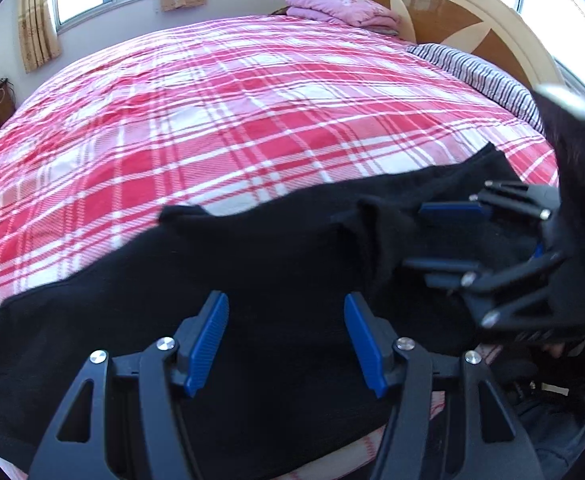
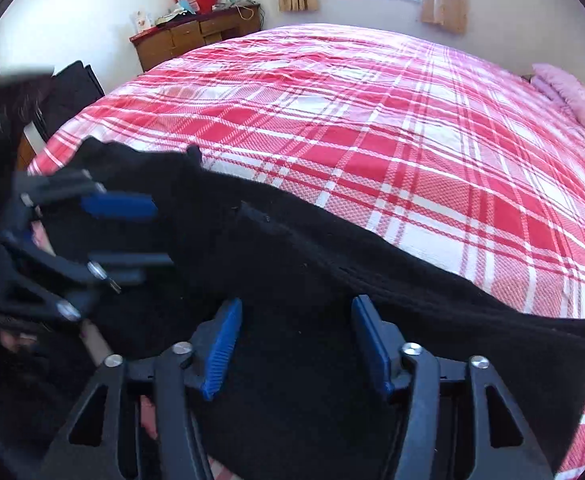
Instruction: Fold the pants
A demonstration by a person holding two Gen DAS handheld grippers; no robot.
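Both grippers, left gripper (image 1: 286,344) and right gripper (image 2: 296,350), hover with fingers spread, gripping nothing, over black pants (image 1: 252,264) on the bed (image 1: 212,120), seemingly ready to pinch an edge.

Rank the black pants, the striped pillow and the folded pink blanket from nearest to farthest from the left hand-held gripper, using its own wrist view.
From the left hand-held gripper:
1. Black pants, directly under its open fingers at the near bed edge.
2. Striped pillow, ahead to the right beside the headboard.
3. Folded pink blanket, at the far side of the plaid bed.
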